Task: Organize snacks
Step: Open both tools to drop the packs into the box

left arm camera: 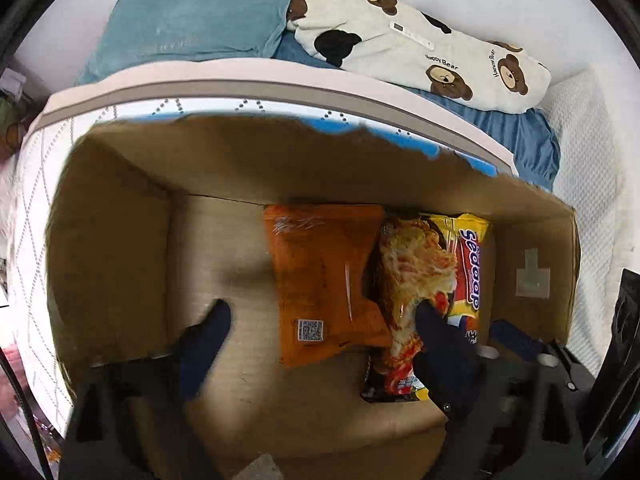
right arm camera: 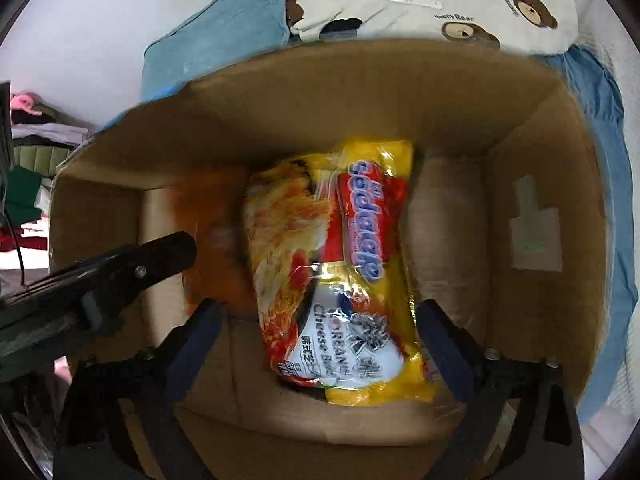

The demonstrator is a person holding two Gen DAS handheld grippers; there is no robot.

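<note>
Both claws are held apart and empty over the cardboard box [left arm camera: 132,216]. The orange packet [left arm camera: 324,280] is seen between the left gripper [left arm camera: 320,320] fingers, flat on the box floor; the yellow noodle pack [right arm camera: 352,264] lies between the right gripper [right arm camera: 320,312] fingers, overlapping its neighbour. Packing appears under way. Next, a packet probably needs straightening or another fetched.
</note>
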